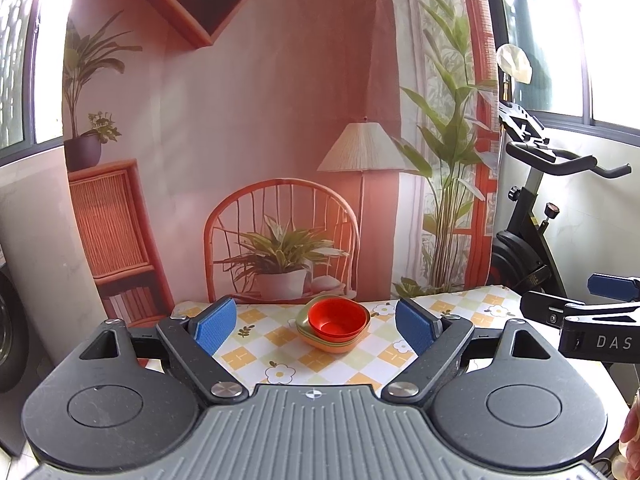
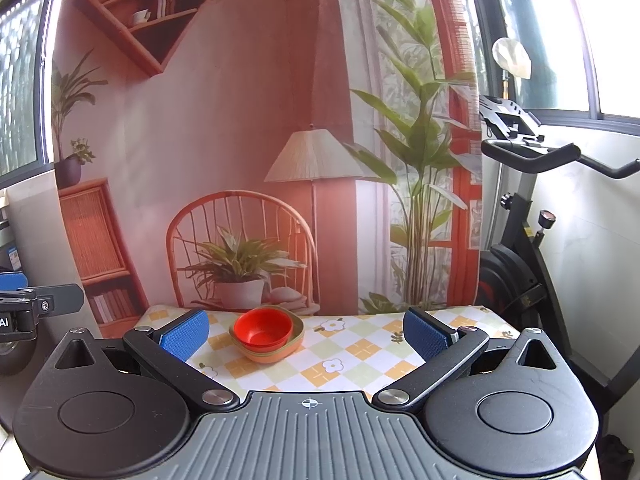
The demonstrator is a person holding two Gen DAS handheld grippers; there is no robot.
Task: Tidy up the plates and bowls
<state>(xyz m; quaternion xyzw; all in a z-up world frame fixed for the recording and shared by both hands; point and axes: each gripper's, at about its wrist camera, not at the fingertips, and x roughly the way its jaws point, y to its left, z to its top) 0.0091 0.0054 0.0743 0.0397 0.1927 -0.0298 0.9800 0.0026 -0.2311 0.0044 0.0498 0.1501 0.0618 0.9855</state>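
Note:
A red bowl [image 1: 338,318] sits nested on top of a small stack of dishes, with a green plate [image 1: 304,326] and an orange dish [image 1: 328,346] under it. The stack stands near the far edge of the checked tablecloth [image 1: 272,352]. My left gripper [image 1: 314,326] is open, held back from the stack with nothing between its blue pads. In the right wrist view the same red bowl [image 2: 263,328] and stack lie ahead, left of centre. My right gripper [image 2: 306,334] is open too and holds nothing. The right gripper [image 1: 592,312] shows at the right edge of the left wrist view.
A printed backdrop [image 1: 260,140] of a room hangs right behind the table's far edge. An exercise bike [image 2: 532,240] stands to the right of the table. Bare tablecloth [image 2: 360,352] with flower print lies right of the stack. A hand [image 1: 630,440] shows at the lower right.

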